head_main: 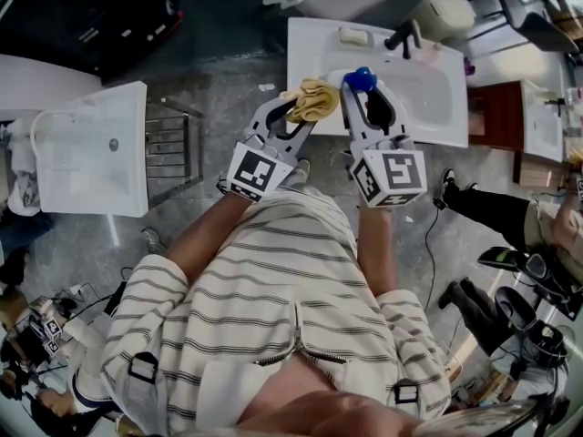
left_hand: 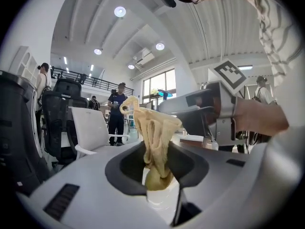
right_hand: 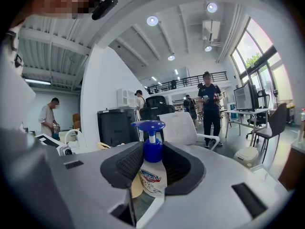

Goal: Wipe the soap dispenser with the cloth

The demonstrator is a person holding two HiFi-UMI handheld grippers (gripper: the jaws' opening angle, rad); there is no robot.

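The left gripper (head_main: 299,115) has its fingers pinching a crumpled yellow cloth (head_main: 311,98). In the left gripper view the cloth (left_hand: 155,132) is bunched where the fingers (left_hand: 119,175) meet and stands up from them in loose folds.

The right gripper (head_main: 369,98) has its fingers closed on the body of a white plastic soap dispenser with a blue pump head (head_main: 360,80). In the right gripper view the dispenser (right_hand: 152,175) stands upright between the two dark pads. Its blue collar and pump rise above them and a printed label faces the camera. The opaque bottle does not show how much it holds.

Both are held in the air over the front edge of a white bench with a moulded basin (head_main: 305,57). The cloth is just beside the pump head, on its left; whether they touch cannot be told.

A black tap (head_main: 405,36) stands at the bench's back edge. Near the back left corner sits a small white dish (head_main: 353,35), its contents too small to make out.
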